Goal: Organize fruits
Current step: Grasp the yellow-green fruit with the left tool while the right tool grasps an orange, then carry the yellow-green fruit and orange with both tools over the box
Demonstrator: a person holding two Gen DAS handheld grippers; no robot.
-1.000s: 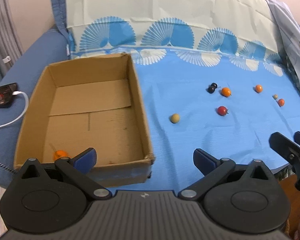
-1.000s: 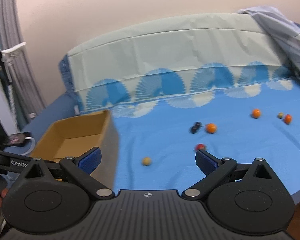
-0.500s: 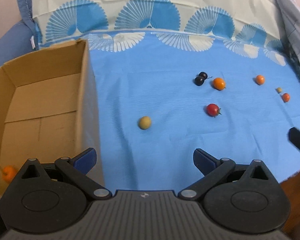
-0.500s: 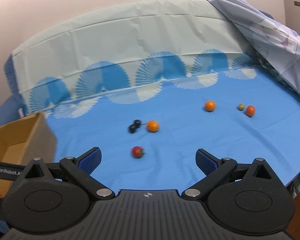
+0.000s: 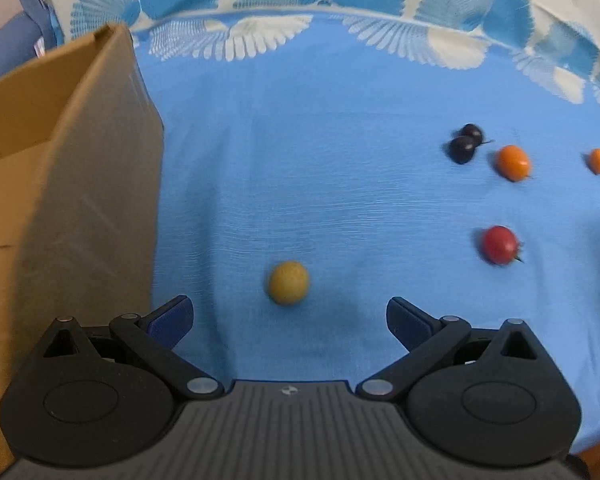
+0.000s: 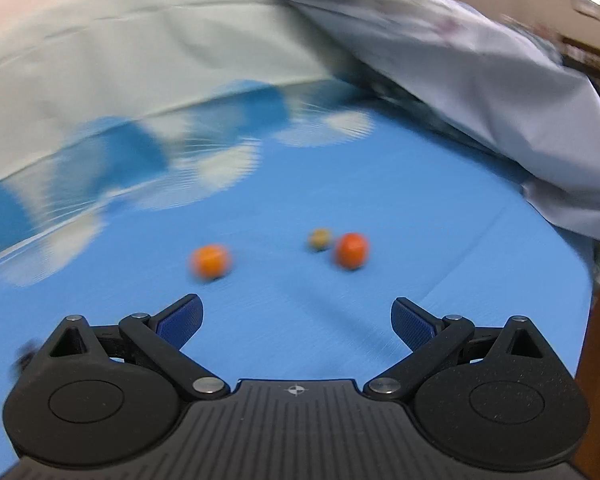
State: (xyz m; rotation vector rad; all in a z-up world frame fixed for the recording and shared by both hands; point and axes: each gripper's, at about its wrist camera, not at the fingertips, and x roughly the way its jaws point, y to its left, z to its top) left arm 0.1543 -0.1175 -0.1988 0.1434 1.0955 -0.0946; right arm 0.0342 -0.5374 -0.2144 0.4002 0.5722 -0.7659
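Left wrist view: cardboard box [image 5: 72,184] at left on blue cloth [image 5: 320,200], left gripper [image 5: 288,314] spread wide just short of yellow fruit [image 5: 288,282]; closing off-centre could roll it away. Right gripper [image 6: 297,316] also spread, empty, facing blurred orange fruit [image 6: 210,261], may overshoot

- One cardboard box [image 5: 72,184] at the left of the left wrist view.
- One yellow-green fruit [image 5: 288,282].
- One red tomato [image 5: 499,244].
- Two dark, near-black fruits [image 5: 465,144], touching each other.
- Two orange fruits in the left wrist view: a larger one [image 5: 513,162] and a smaller one [image 5: 598,161].
- In the blurred right wrist view, three fruits: one orange [image 6: 211,261], one red-orange [image 6: 352,251], one small greenish [image 6: 320,239].
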